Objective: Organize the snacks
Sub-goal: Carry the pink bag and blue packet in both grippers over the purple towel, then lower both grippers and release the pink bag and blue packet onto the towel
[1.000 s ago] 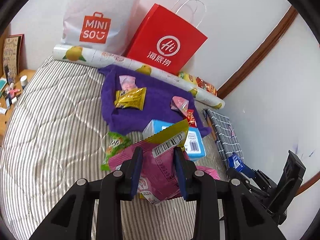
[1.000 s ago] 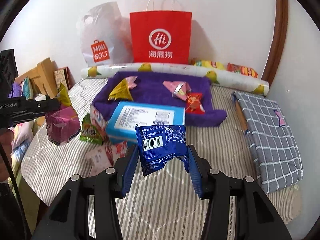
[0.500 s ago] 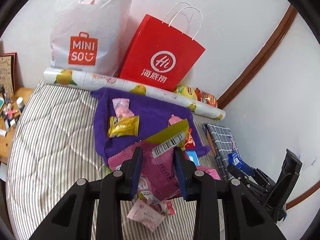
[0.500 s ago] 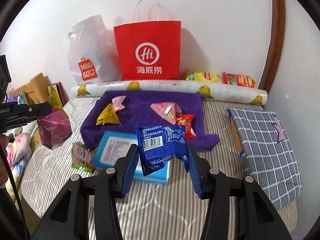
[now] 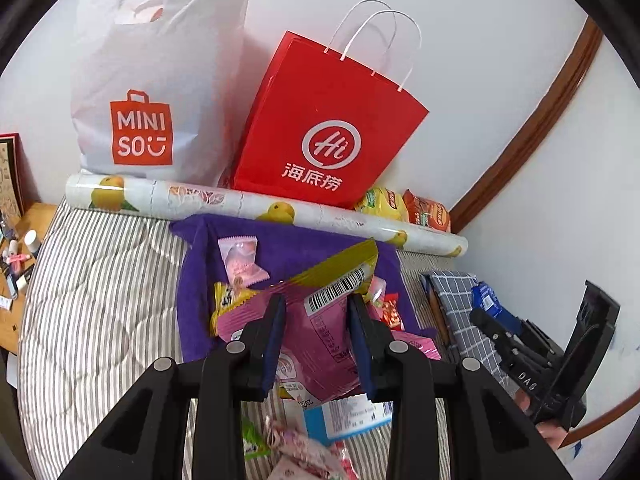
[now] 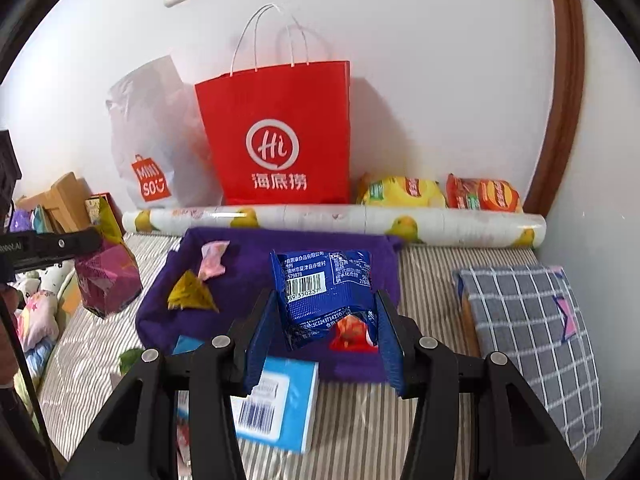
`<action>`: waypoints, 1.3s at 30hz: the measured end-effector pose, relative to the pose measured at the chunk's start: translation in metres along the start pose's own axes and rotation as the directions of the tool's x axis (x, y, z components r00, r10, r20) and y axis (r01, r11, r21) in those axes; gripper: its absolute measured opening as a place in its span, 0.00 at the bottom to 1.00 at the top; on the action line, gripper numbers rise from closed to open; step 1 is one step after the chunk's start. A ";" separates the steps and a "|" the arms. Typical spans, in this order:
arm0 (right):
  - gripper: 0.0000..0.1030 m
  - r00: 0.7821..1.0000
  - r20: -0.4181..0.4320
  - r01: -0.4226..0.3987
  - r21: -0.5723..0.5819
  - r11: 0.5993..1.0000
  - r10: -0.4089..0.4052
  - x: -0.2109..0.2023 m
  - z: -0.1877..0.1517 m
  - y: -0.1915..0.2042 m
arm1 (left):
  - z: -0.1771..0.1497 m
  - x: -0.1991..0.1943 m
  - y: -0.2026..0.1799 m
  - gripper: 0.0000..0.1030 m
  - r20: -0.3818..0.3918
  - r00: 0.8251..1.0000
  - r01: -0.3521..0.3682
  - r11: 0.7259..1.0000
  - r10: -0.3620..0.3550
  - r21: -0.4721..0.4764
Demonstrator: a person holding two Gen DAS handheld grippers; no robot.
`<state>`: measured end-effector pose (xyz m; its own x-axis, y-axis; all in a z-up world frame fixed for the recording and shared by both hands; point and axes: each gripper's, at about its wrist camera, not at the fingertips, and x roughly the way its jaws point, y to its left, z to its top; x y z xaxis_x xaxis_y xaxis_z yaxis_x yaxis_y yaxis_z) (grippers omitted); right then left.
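Carrying two snack packets toward the far end of the striped bed [image 6: 400,420].

Both grippers are advancing and rising; the purple towel [image 6: 248,256] and red paper bag [image 6: 276,136] are looming larger, suggesting drop-off there. The left gripper [image 5: 316,320] is pinching a pink snack bag [image 5: 316,340] tightly; the right gripper [image 6: 324,320], jaws partly apart, is clamping a blue packet [image 6: 324,280] above the towel.

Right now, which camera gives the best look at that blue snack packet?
The right wrist view: the blue packet fills its centre, barcode readable, clamped in the right gripper. The left wrist view shows only a sliver of it at the right edge.
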<state>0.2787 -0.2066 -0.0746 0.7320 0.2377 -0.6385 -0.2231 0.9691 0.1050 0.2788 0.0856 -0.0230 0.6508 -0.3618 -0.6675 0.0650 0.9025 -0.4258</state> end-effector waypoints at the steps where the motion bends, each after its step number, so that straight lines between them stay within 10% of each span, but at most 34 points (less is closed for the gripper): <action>1: 0.47 1.000 0.000 -0.007 0.002 1.000 0.007 0.003 0.004 -0.001 | 0.003 0.002 0.000 0.29 0.000 1.000 -0.003 1.000 0.003 -0.002; 17: 0.47 0.994 -0.019 -0.103 -0.004 0.995 0.103 0.078 0.063 -0.010 | 0.045 0.047 0.017 0.29 -0.005 0.998 -0.061 0.997 0.060 -0.042; 39: 0.47 0.969 -0.223 -0.103 0.040 0.994 0.110 0.171 0.045 -0.057 | 0.057 0.149 0.030 0.29 -0.117 0.993 -0.033 0.997 0.024 -0.073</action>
<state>0.4455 -0.2186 -0.1553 0.5410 0.3218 -0.7770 -0.2712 0.9413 0.2010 0.4206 0.0715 -0.1007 0.5592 -0.3650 -0.7444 -0.0120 0.8942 -0.4474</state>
